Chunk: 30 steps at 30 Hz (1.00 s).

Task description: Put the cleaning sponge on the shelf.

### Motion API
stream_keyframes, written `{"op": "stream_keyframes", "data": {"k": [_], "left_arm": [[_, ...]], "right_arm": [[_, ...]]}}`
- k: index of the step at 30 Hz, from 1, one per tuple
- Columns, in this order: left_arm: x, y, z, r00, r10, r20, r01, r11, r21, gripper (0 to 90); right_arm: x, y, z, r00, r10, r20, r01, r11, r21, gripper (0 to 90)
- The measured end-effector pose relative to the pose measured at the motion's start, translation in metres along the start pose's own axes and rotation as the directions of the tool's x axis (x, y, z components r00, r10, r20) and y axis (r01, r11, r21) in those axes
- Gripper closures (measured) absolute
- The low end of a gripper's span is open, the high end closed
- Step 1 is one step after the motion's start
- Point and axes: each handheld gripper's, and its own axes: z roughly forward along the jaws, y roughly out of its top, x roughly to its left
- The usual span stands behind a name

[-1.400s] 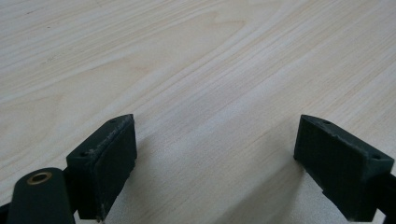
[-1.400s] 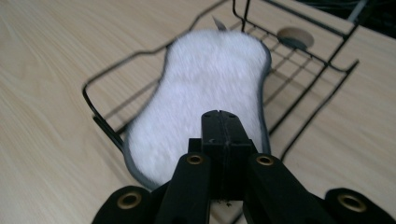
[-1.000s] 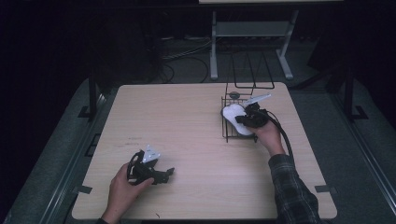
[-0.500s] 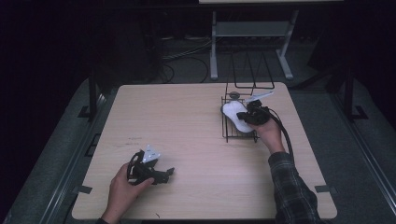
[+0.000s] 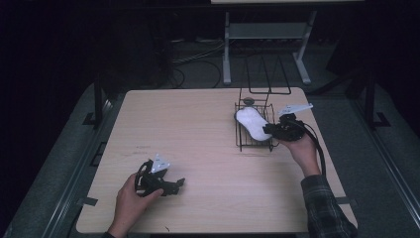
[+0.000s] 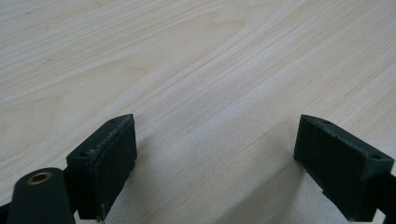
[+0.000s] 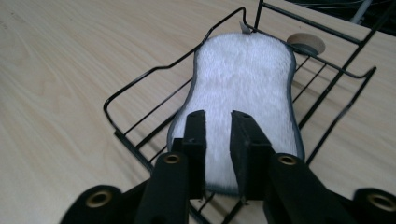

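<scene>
The tabletop [image 5: 198,124] lies bare from 9 o'clock through the centre, open passage for either gripper. At 2 o'clock a black wire rack [image 5: 255,141] stands in the way, its raised rim and upright back frame walling a white sponge [image 5: 251,124] that covers most of its floor.

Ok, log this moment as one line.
right gripper: shut on white sponge | sponge: lying in black wire rack | left gripper: open, over bare table
</scene>
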Motion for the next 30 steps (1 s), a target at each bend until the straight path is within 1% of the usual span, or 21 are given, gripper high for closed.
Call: {"op": "stream_keyframes", "data": {"k": [2, 6, 10, 13, 15, 16, 17, 18, 20, 21, 23, 26, 27, 28, 29, 30], "left_arm": [[0.0, 0.0, 0.0, 1.0, 0.0, 0.0, 0.0, 1.0, 0.0, 12.3], [0.0, 0.0, 0.0, 1.0, 0.0, 0.0, 0.0, 1.0, -0.001, 12.3], [0.0, 0.0, 0.0, 1.0, 0.0, 0.0, 0.0, 1.0, -0.004, 12.3], [0.0, 0.0, 0.0, 1.0, 0.0, 0.0, 0.0, 1.0, -0.004, 12.3], [0.0, 0.0, 0.0, 1.0, -0.001, 0.0, 0.001, 1.0, -0.004, 12.3], [0.0, 0.0, 0.0, 1.0, 0.0, 0.0, 0.0, 1.0, -0.004, 12.3], [0.0, 0.0, 0.0, 1.0, 0.0, 0.0, 0.0, 1.0, -0.004, 12.3], [0.0, 0.0, 0.0, 1.0, 0.0, 0.0, 0.0, 1.0, -0.004, 12.3], [0.0, 0.0, 0.0, 1.0, 0.0, 0.0, 0.0, 1.0, -0.004, 12.3], [0.0, 0.0, 0.0, 1.0, 0.0, 0.0, 0.0, 1.0, -0.004, 12.3], [0.0, 0.0, 0.0, 1.0, 0.0, 0.0, 0.0, 1.0, -0.004, 12.3], [0.0, 0.0, 0.0, 1.0, 0.0, 0.0, 0.0, 1.0, -0.004, 12.3], [0.0, 0.0, 0.0, 1.0, 0.0, 0.0, 0.0, 1.0, -0.004, 12.3], [0.0, 0.0, 0.0, 1.0, 0.0, 0.0, 0.0, 1.0, -0.004, 12.3], [0.0, 0.0, 0.0, 1.0, 0.001, 0.0, -0.001, 1.0, -0.003, 12.3], [0.0, 0.0, 0.0, 1.0, 0.001, 0.0, -0.001, 1.0, -0.003, 12.3]], "right_arm": [[0.0, -0.006, -0.007, 1.0, 0.003, 0.007, -0.003, 1.0, -0.01, 65.6], [0.002, -0.019, -0.019, 0.9992, 0.034, 0.023, -0.033, 0.999, -0.028, 50.9], [0.003, -0.032, -0.028, 0.9986, 0.045, 0.026, -0.045, 0.999, -0.029, 42.0], [0.005, -0.042, -0.033, 0.9983, 0.048, 0.032, -0.047, 0.999, -0.024, 36.9], [0.005, -0.047, -0.037, 0.9981, 0.051, 0.034, -0.05, 0.998, -0.024, 35.6], [0.006, -0.05, -0.039, 0.9976, 0.057, 0.04, -0.056, 0.998, -0.028, 34.0], [0.007, -0.055, -0.044, 0.9964, 0.068, 0.05, -0.067, 0.997, -0.024, 30.2], [0.007, -0.055, -0.044, 0.9964, 0.068, 0.05, -0.067, 0.997, -0.024, 30.2], [0.008, -0.061, -0.048, 0.9952, 0.074, 0.064, -0.072, 0.997, -0.03, 27.2], [0.009, -0.064, -0.05, 0.9947, 0.074, 0.071, -0.072, 0.997, -0.032, 24.6], [0.012, -0.07, -0.054, 0.9938, 0.07, 0.086, -0.068, 0.997, -0.021, 18.8], [0.018, -0.081, -0.059, 0.9924, 0.064, 0.105, -0.063, 0.998, -0.016, 14.6], [0.019, -0.084, -0.06, 0.992, 0.067, 0.107, -0.066, 0.998, -0.009, 14.1], [0.022, -0.092, -0.063, 0.9907, 0.065, 0.119, -0.065, 0.998, -0.001, 13.4], [0.022, -0.092, -0.063, 0.9907, 0.065, 0.119, -0.065, 0.998, -0.001, 13.4], [0.022, -0.095, -0.064, 0.9895, 0.065, 0.129, -0.066, 0.998, 0.004, 13.4]]}}
